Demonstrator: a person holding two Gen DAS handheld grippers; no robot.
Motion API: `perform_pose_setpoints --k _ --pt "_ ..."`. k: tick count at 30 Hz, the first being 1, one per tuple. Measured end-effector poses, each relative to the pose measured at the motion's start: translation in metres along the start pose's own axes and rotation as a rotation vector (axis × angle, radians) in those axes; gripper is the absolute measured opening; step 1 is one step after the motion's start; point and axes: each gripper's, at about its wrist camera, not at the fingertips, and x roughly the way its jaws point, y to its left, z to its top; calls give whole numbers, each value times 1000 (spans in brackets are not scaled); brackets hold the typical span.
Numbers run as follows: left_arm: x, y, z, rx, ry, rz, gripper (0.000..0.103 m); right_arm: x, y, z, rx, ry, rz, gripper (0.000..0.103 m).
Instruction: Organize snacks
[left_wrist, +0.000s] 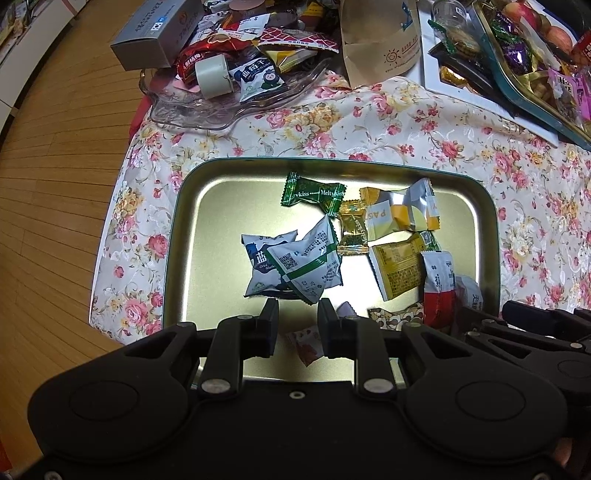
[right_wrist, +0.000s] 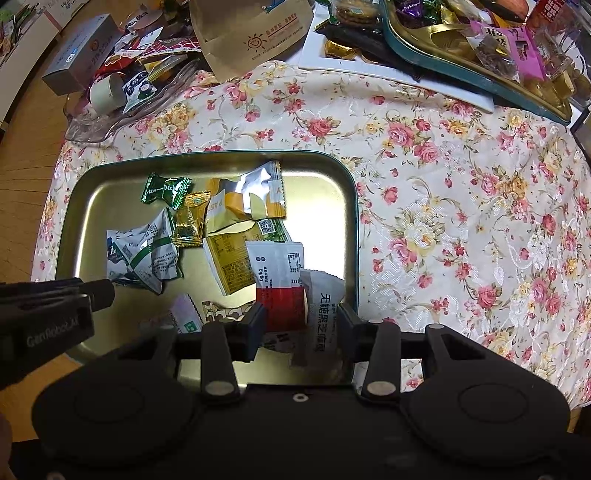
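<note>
A gold metal tin tray (left_wrist: 207, 206) with a teal rim lies on the floral tablecloth and holds several wrapped snacks: a green Meltykiss candy (left_wrist: 314, 192), a white blueberry packet (left_wrist: 295, 264), a yellow packet (left_wrist: 399, 271). My left gripper (left_wrist: 297, 314) hovers open and empty over the tray's near side, just short of the blueberry packet. In the right wrist view the tray (right_wrist: 110, 184) shows again. My right gripper (right_wrist: 301, 321) is open above a white packet with black characters (right_wrist: 325, 314) and a red-and-white packet (right_wrist: 280, 273) at the tray's near right corner.
A clear glass dish (left_wrist: 207, 110) piled with snacks and a grey box (left_wrist: 159, 33) stand at the back left. A brown paper bag (left_wrist: 380, 40) stands at the back centre. A second teal tray of sweets (right_wrist: 480, 48) lies on a white board at the back right. Wooden floor lies left.
</note>
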Motion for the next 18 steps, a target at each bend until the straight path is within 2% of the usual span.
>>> perform_pose_setpoints --k 18 --pt "2 -6 -1 15 13 9 33 -2 0 1 -1 -4 1 45"
